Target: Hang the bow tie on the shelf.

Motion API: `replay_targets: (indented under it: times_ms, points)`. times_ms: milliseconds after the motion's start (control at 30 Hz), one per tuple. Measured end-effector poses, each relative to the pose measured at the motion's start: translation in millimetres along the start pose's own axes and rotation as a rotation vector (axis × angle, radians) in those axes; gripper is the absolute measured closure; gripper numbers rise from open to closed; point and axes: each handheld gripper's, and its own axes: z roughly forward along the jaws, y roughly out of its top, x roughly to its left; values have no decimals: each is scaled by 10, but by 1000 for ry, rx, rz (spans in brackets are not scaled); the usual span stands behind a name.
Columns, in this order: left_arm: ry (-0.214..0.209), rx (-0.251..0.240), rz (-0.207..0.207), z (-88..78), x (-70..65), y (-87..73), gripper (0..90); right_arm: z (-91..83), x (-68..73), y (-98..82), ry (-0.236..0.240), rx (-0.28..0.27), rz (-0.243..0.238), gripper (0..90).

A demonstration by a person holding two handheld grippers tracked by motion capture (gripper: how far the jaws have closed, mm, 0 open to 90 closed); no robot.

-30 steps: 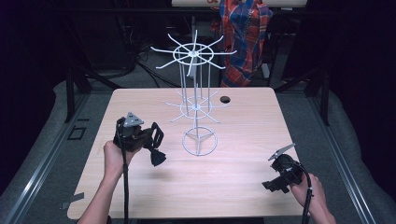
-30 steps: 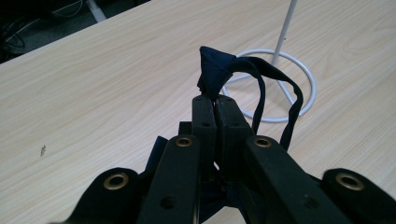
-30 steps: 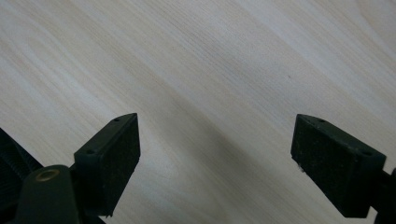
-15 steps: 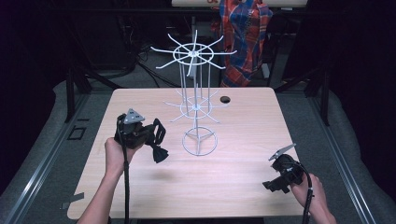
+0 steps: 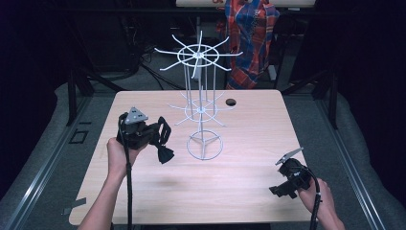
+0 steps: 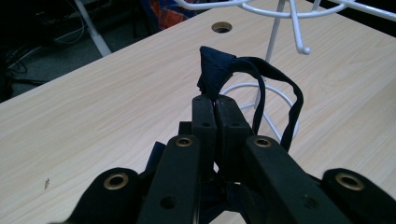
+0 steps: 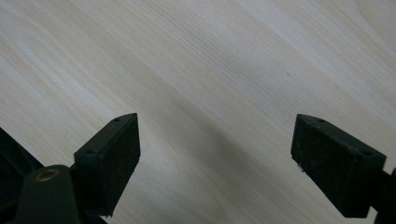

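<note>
The left hand-held gripper (image 5: 162,142), jaws clamped on a dark bow tie (image 6: 219,74), has edged closer to the white wire rack (image 5: 203,108), apparently to hang it; the right hand-held gripper (image 5: 281,184) rests wide open and empty on the worktop (image 5: 249,143), well apart from the rack.

The table (image 5: 249,191) is pale wood with fine grain and one dark round hole (image 5: 231,102). The wire rack (image 5: 201,110) is white. The bow tie (image 6: 219,74) is dark navy, its strap (image 6: 280,93) the same. Both grippers, left gripper (image 5: 160,139) and right gripper (image 5: 282,189), are black, each with a grey plate. Behind the table hangs a red, blue and white plaid cloth (image 5: 251,33)
</note>
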Motion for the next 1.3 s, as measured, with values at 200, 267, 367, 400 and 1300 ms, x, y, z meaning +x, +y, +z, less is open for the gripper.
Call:
replay_targets:
  times_ms: [200,267,367,400,1300]
  points:
    - [-1,-5,4,-11,-5,37,875,2,-4,0,1,1,-5,156]
    - [0,-11,5,-14,-9,56,875,1,-1,0,1,-1,0,156]
    - [3,-19,7,-25,-12,80,875,-2,-3,1,3,0,-3,156]
    - [1,-20,6,-28,-10,87,875,-1,-3,1,3,0,-3,156]
    - [-24,-13,21,102,-109,176,875,-12,-15,0,-9,14,-16,156]
